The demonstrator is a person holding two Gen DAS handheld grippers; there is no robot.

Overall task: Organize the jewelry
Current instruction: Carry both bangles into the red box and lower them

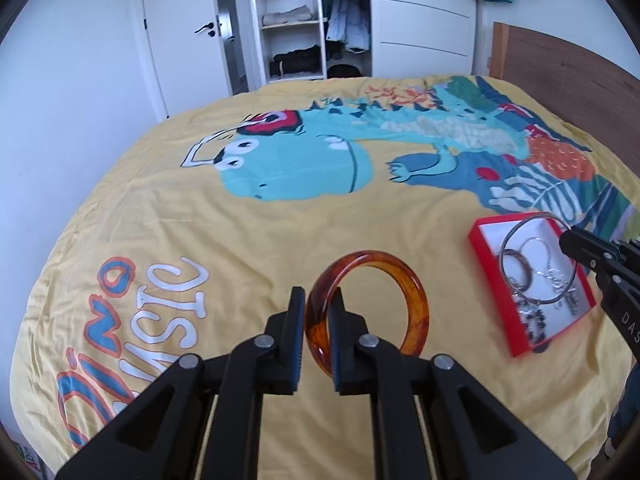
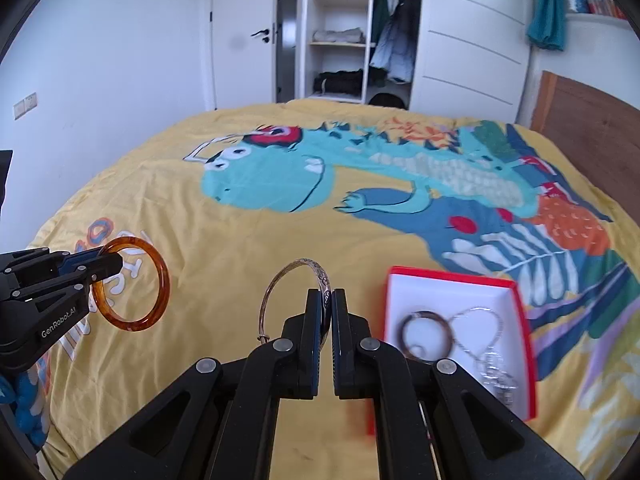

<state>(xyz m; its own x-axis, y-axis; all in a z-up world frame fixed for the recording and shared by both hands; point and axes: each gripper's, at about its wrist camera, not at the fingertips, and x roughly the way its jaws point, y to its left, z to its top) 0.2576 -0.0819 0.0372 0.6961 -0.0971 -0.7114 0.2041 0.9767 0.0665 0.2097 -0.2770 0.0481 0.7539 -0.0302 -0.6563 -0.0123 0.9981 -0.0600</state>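
Observation:
My left gripper (image 1: 318, 300) is shut on an amber bangle (image 1: 416, 304) and holds it upright above the yellow bed cover. It shows in the right wrist view (image 2: 116, 260) with the bangle (image 2: 160, 288) at the far left. My right gripper (image 2: 326, 300) is shut on a thin silver bangle (image 2: 280, 280), held just left of the red jewelry box (image 2: 452, 276). In the left wrist view the right gripper (image 1: 568, 240) holds the silver bangle (image 1: 520, 228) over the box (image 1: 492, 276). The box holds a dark ring-shaped bangle (image 2: 426, 336), a silver chain (image 2: 488, 356) and beads.
The bed cover (image 1: 280, 232) is yellow with a dinosaur print. A wooden headboard (image 1: 568, 68) stands at the right. An open wardrobe (image 1: 304, 20) and a white door (image 1: 180, 32) stand beyond the bed's far edge.

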